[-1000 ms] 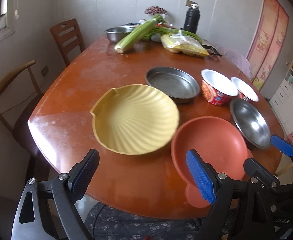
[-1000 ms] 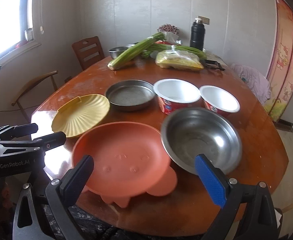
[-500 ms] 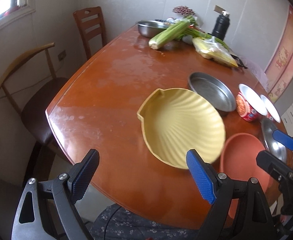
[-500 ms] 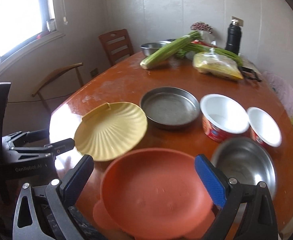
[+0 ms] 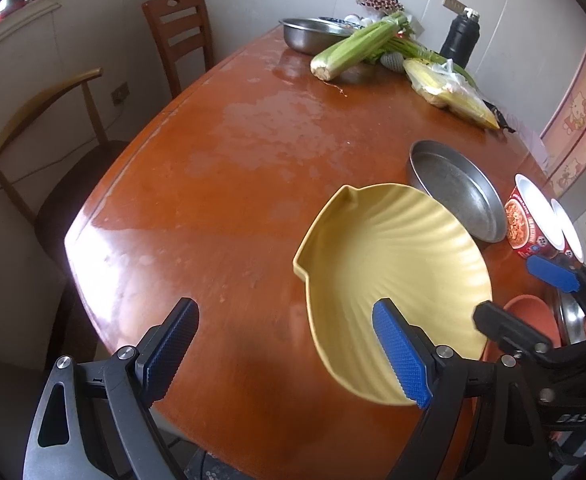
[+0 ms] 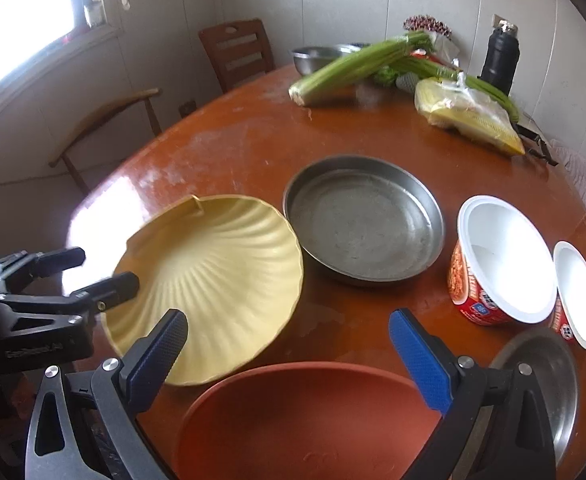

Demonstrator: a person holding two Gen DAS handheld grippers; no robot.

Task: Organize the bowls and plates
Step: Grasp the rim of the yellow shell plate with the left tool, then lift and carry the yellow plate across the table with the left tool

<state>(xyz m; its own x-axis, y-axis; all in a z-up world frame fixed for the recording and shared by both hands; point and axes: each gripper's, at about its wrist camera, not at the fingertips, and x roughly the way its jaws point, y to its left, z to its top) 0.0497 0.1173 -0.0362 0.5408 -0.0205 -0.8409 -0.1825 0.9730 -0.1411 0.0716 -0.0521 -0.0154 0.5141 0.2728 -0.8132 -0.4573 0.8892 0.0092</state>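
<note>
Over by the wall on the far left stand two wooden chairs (image 5: 181, 36), pulled up to the round wooden table (image 5: 221, 184). The left gripper (image 5: 285, 348) hangs over the table's near edge with its blue-padded fingers (image 5: 399, 354) spread wide and nothing between them; its right finger crosses in front of the near rim of the yellow shell-shaped plate (image 6: 217, 280), though I cannot tell whether it touches. That plate sits toward the left front of the table, its far rim just beside the flat metal pan (image 6: 363, 220), which lies in the middle. Near the front edge, below the yellow plate, is the orange plate (image 6: 305, 416), and the right gripper (image 6: 289, 352) is poised above its far rim, jaws parted and gripping nothing. Further right are two red noodle cups (image 6: 505, 264) with white insides, the larger one close to the pan and the smaller one touching or nearly touching it on the outer side. In front of them, at the right edge, a steel bowl (image 6: 549, 380) shows partly behind the right gripper's arm. Along the back of the table lie a bunch of celery (image 6: 357, 68), a metal basin (image 5: 309, 32), a clear bag of yellow food (image 6: 469, 120) and a black flask (image 6: 501, 56) near the wall.
</note>
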